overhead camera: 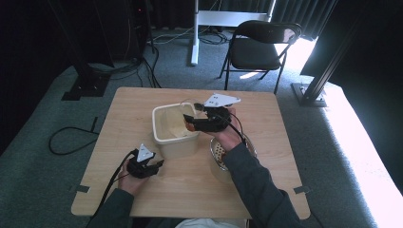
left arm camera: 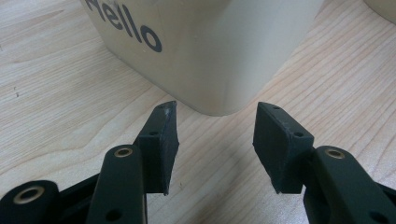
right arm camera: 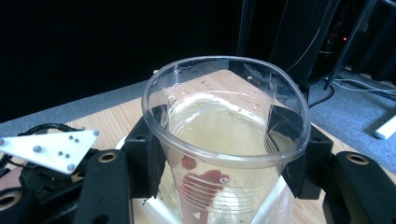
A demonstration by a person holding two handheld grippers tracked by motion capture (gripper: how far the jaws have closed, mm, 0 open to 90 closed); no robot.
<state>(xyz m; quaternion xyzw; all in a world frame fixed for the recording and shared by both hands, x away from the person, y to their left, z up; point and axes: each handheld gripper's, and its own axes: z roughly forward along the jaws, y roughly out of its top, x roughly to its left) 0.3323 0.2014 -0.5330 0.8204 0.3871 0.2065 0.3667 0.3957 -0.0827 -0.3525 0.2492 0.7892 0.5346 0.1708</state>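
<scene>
My right gripper (overhead camera: pixel 190 121) hangs over the cream tub (overhead camera: pixel 157 124) in the middle of the table. It is shut on a clear plastic cup (right arm camera: pixel 224 116), one pad pressing each side of the cup wall. The cup holds clear liquid with reddish bits near its bottom. The tub's pale rim (right arm camera: pixel 152 207) shows beneath the cup. My left gripper (overhead camera: pixel 158 167) rests low on the table at the tub's near left corner. In its own view that gripper (left arm camera: pixel 215 135) stands open with nothing between the pads, pointing at the corner of the tub (left arm camera: pixel 210 56), which is printed "Hello".
A metal strainer bowl (overhead camera: pixel 218 153) sits on the table right of the tub, partly under the right forearm. A folding chair (overhead camera: pixel 259 47) and a white desk leg (overhead camera: pixel 194 33) stand beyond the far edge. Cables (overhead camera: pixel 71 137) lie on the carpet at left.
</scene>
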